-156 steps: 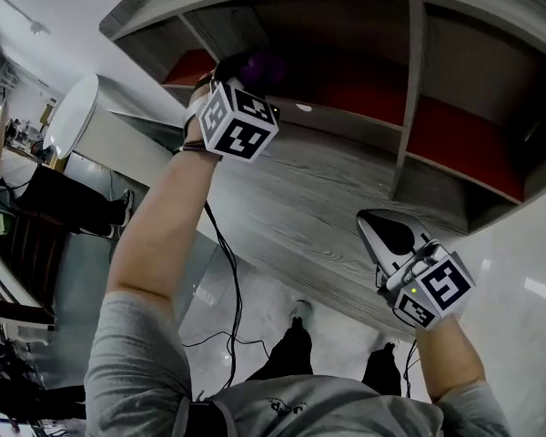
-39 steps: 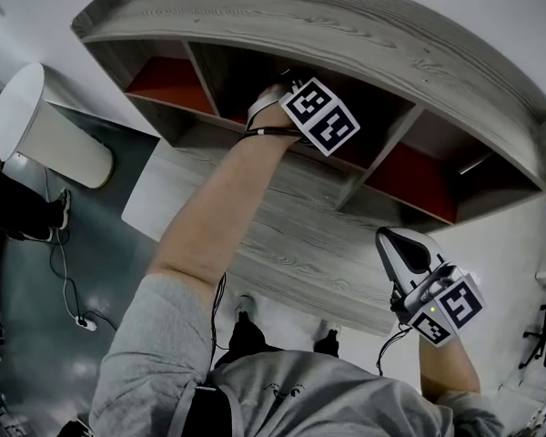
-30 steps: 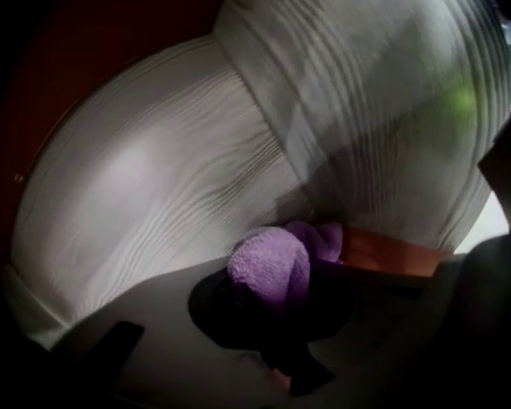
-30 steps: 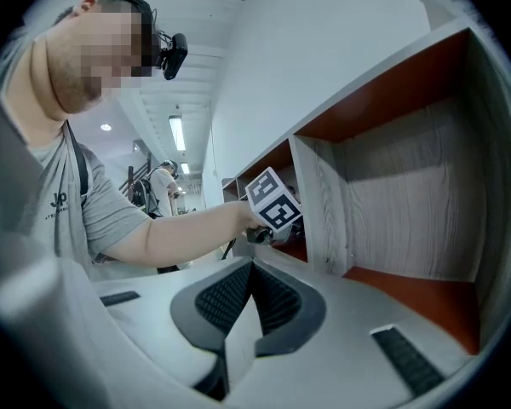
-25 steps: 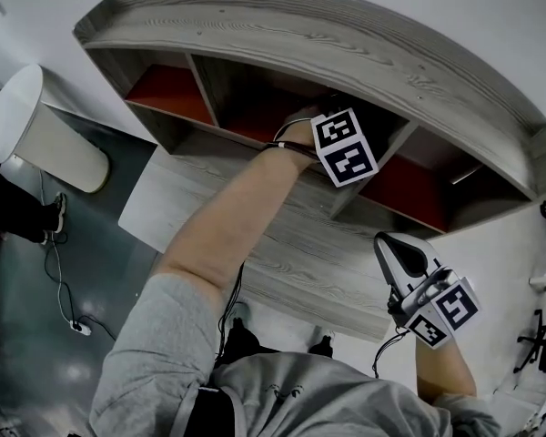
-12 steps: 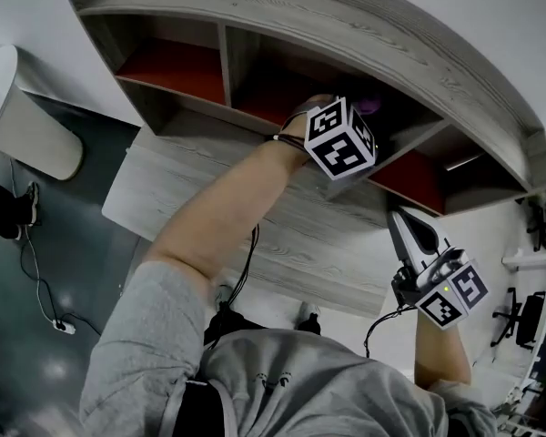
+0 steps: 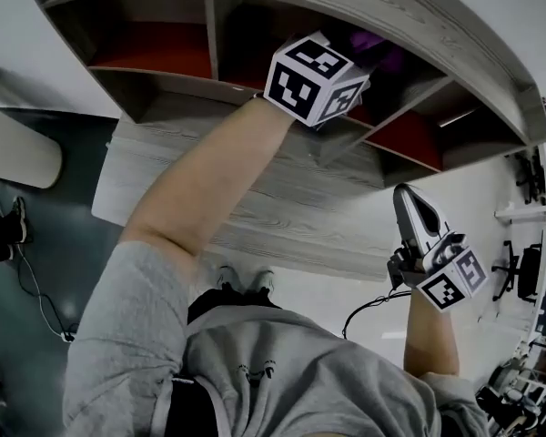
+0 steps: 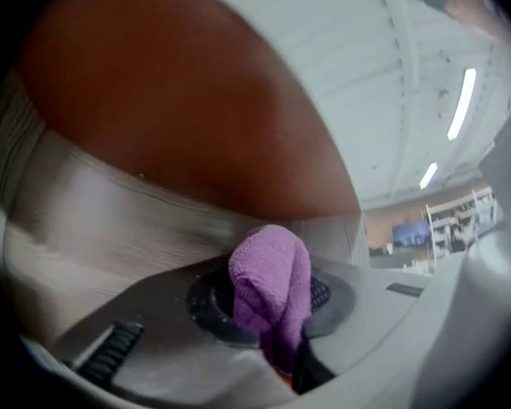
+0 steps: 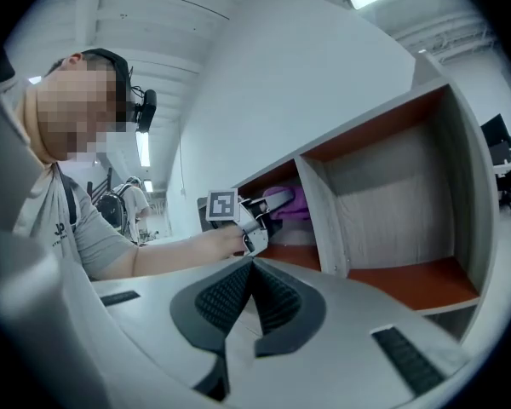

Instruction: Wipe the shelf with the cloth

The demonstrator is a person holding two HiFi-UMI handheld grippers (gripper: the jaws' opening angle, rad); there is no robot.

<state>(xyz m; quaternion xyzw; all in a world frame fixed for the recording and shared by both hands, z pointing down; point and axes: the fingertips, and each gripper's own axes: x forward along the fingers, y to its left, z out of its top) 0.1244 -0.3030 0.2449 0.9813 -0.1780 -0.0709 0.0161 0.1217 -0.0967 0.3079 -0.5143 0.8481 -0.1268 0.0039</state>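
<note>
- So, the purple terry cloth [image 8: 271, 292] is clamped in the left gripper [image 8: 277, 331], in the middle cubby of the grey wood-grain shelf [image 7: 282, 189], by its right divider [image 9: 313, 220].
- Right gripper [image 9: 254, 301] idles nearer, jaws closed, empty.
- Risk: cloth snagging the divider could pull loose.

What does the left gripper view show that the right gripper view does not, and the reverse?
Only the left gripper view: a close look at the left tool pinching the purple cloth. Only the right gripper view: the person's arm, the shelf's divider, and the right tool shut on nothing. Both: the cloth and the shelf.
</note>
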